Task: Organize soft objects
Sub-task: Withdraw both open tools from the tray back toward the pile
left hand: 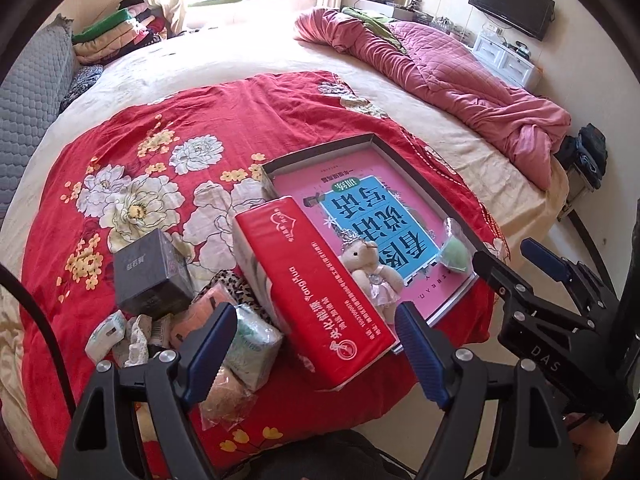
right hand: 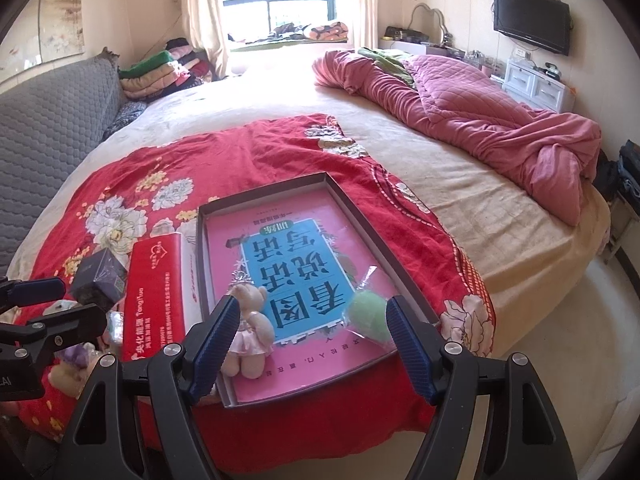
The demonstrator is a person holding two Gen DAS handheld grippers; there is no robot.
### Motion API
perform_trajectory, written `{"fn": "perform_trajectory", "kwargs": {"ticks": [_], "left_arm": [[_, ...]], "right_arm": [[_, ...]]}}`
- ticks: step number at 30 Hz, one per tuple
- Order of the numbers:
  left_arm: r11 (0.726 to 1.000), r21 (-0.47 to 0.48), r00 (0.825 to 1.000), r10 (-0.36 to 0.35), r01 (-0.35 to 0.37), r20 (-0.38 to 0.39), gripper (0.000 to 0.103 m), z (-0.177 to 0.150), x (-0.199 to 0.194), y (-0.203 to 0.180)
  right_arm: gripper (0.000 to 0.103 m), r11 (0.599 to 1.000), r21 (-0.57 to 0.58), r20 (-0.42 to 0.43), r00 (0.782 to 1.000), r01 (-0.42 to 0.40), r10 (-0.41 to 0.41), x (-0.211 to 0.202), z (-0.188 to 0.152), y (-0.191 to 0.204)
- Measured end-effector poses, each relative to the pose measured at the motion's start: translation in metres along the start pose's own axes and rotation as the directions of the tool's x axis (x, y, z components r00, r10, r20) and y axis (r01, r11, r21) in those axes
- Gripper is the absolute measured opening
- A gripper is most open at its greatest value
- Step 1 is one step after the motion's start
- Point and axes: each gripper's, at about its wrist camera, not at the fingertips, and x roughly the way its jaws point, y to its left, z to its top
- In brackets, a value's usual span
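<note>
A shallow dark tray (left hand: 372, 140) on the red floral cloth (left hand: 160, 128) holds a pink and blue book. On the book lie a small beige teddy bear (left hand: 372, 268) and a green puff in cellophane (left hand: 454, 254). A red tissue pack (left hand: 312, 292) leans against the tray's left edge. My left gripper (left hand: 316, 344) hangs open above that pack, touching nothing. Left of it sit a dark grey box (left hand: 152, 276) and a heap of soft packets (left hand: 248, 340). My right gripper (right hand: 312, 336) is open over the tray's near end, between the bear (right hand: 250, 332) and the puff (right hand: 368, 316).
A crumpled pink quilt (right hand: 480, 120) lies across the bed's far right. Folded blankets (right hand: 160, 68) are stacked by the window, beside a grey padded headboard (right hand: 52, 120). A TV (right hand: 532, 20) and white drawers (right hand: 536, 84) stand along the right wall. The bed edge drops to floor at right.
</note>
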Motion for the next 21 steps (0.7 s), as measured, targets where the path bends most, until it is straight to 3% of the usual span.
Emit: {"fn": "perform_trajectory", "kwargs": {"ticks": [5, 12, 21], "left_arm": [[0.998, -0.056, 1.000, 0.012, -0.011, 0.014, 0.081, -0.009, -0.015, 0.031], [0.988, -0.130, 0.995, 0.088, -0.082, 0.039, 0.081, -0.019, -0.040, 0.089], [0.953, -0.266, 0.984, 0.167, -0.147, 0.056, 0.081, -0.032, -0.064, 0.166]], "right_arm": [[0.077, 0.998, -0.044, 0.014, 0.999, -0.038, 0.038, -0.009, 0.003, 0.028], [0.077, 0.991, -0.102, 0.025, 0.995, -0.089, 0.092, -0.017, 0.005, 0.066], [0.077, 0.978, -0.170, 0.028, 0.991, -0.121, 0.127, -0.023, 0.003, 0.099]]}}
